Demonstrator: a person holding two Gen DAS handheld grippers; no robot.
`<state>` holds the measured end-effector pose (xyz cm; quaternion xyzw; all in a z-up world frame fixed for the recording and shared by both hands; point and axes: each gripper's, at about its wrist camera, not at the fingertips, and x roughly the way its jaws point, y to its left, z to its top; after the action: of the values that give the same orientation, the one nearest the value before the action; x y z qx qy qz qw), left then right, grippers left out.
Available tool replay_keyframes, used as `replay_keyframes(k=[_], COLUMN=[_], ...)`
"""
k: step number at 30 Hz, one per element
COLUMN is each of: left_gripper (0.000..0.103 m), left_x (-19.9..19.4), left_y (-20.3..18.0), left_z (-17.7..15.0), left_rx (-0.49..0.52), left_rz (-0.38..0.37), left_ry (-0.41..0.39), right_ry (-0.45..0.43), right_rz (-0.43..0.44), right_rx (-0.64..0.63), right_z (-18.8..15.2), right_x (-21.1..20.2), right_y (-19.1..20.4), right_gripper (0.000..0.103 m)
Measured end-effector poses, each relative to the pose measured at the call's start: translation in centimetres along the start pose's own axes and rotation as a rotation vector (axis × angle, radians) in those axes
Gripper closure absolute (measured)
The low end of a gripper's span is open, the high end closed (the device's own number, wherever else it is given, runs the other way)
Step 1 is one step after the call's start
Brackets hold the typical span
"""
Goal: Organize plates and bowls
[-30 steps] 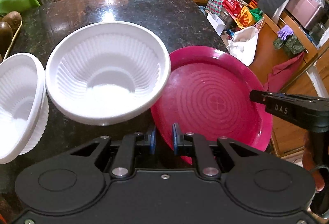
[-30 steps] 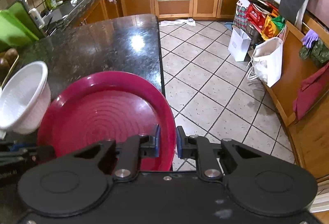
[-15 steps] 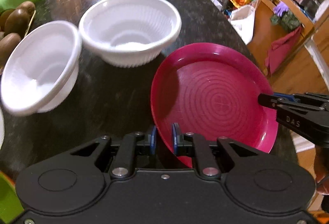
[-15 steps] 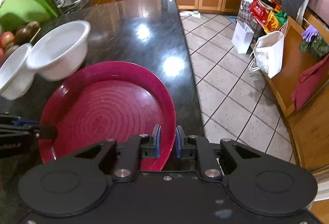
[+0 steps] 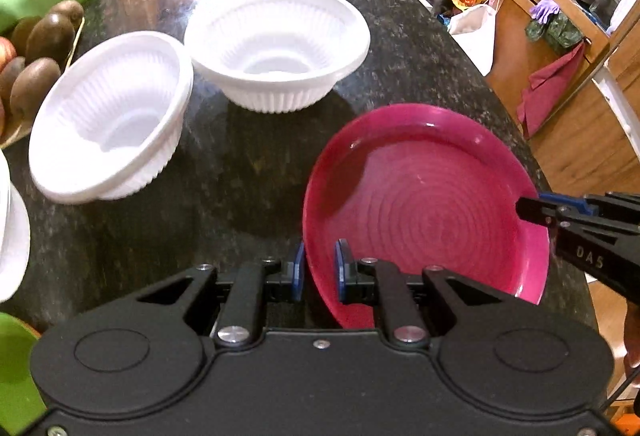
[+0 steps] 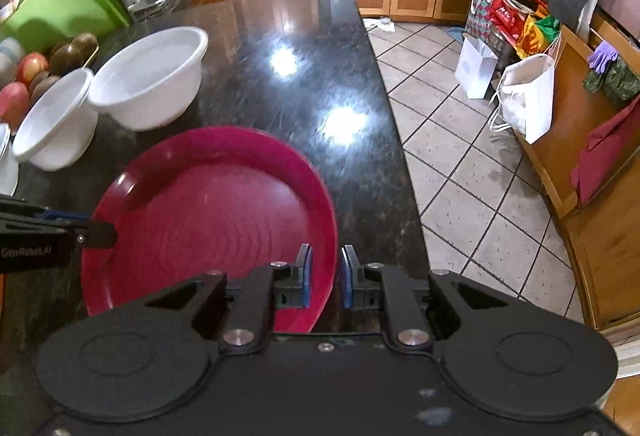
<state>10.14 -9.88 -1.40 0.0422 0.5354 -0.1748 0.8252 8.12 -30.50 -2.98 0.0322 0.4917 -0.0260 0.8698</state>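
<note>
Left wrist view: the left gripper (image 5: 319,267) has its jaws drawn narrow on the near-left rim of the magenta plate (image 5: 424,203), one blue pad outside the rim and one inside. The right gripper (image 5: 532,209) pinches the opposite rim from the right, so the wide, shallow plate is carried at two points and kept from tipping. It sits at the near right corner of the dark granite counter (image 5: 240,171). Two white ribbed bowls, the far bowl (image 5: 280,47) and the left bowl (image 5: 108,115), stand side by side beyond it, apart from the plate.

Right wrist view: the right gripper (image 6: 325,280) is likewise closed narrow on the plate (image 6: 208,211) at its near-right edge; the left gripper (image 6: 102,232) meets the far-left rim. Whether the plate rests on the counter (image 6: 300,83) or hangs just above it cannot be told.
</note>
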Motion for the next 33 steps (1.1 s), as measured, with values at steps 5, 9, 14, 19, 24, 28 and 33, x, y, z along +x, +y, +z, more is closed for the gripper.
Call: replay_keyframes(k=[5,9,14,19,24,28,33], left_gripper=[0.082,0.082,0.083,0.083,0.083,0.083,0.083], left_x=[1.1,0.9,0.5,-0.8,-2.6,-3.4,-4.6], left_y=[-0.3,-0.2,0.2,1.1,2.0,2.7,3.6], left_z=[0.6,0.6,-0.2,-1.8,-3.2,-4.6,-6.1], left_rx=[0.007,0.017,0.018,0.007,-0.003,0.004,-0.029], left_rz=[0.006,0.005,-0.005,-0.010,0.002,0.014,0.031], left_ry=[0.009,0.002,-0.006,-0.002,-0.015,-0.009,-0.012], right_ry=[0.012,0.012,0.020,0.016,0.019,0.037,0.033], right_rz=[0.018,0.010,0.019,0.044,0.056,0.074,0.088], right_rx=[0.017,0.014,0.033,0.038,0.033,0.045,0.028], right_z=[0.7,0.5,-0.7,-1.9,-3.3,-4.4,-5.2], right_x=[1.2,1.6,0.8,-0.6,-1.5,-2.1,-3.1], right_y=[-0.4,-0.5,-0.1,0.9,2.4,3.4,5.3], right_gripper=[0.086,0.086,0.087,0.087,0.087,0.087,0.087])
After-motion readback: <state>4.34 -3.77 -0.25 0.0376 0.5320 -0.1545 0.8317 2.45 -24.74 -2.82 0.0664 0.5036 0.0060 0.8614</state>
